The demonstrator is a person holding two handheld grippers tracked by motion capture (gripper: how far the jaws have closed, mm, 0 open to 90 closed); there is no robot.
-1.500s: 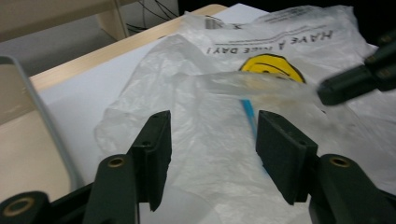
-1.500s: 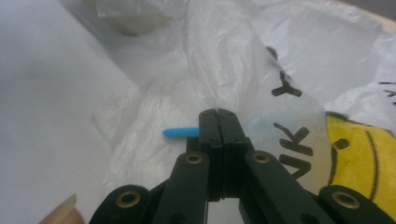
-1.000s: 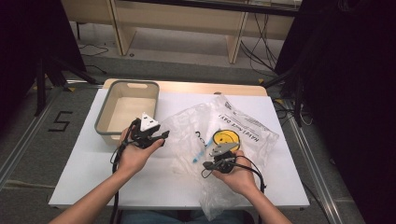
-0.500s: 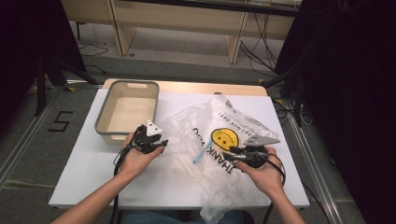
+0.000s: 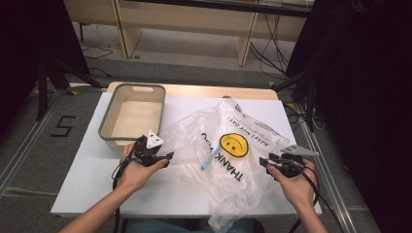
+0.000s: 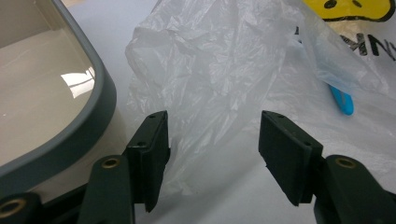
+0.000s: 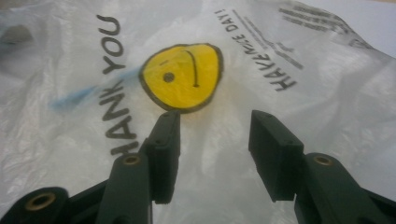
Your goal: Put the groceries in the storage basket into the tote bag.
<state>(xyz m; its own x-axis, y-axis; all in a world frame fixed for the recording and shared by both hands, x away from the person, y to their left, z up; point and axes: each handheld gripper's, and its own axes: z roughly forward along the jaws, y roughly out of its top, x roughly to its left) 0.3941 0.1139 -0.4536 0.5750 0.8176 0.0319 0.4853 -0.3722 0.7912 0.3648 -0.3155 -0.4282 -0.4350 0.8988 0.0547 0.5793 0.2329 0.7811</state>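
Note:
A translucent white plastic bag (image 5: 252, 127) printed with a yellow smiley (image 5: 233, 144) and "THANK YOU" lies crumpled across the white table (image 5: 92, 187). A thin blue object (image 5: 210, 159) lies inside it. My left gripper (image 5: 164, 158) rests at the bag's left edge. Its jaws have just been opening and stand apart in the left gripper view (image 6: 212, 128); the bag's crumpled edge (image 6: 210, 70) lies in the gap, not pressed. My right gripper (image 5: 267, 161) sits at the bag's right side. Its jaws have also just been opening (image 7: 212, 128) and stand over the printed film (image 7: 182, 77), gripping nothing.
A beige bin with a grey rim (image 5: 108, 119) stands at the table's back left, close to my left gripper, its rim (image 6: 100, 112) beside the left jaw. The bag's lower end hangs over the table's front edge (image 5: 223, 218). Dark floor and wooden furniture lie beyond.
My right hand moved right from the bag's front middle to its right side, and its jaws went from shut to open. The left hand stayed near the bin, jaws wider.

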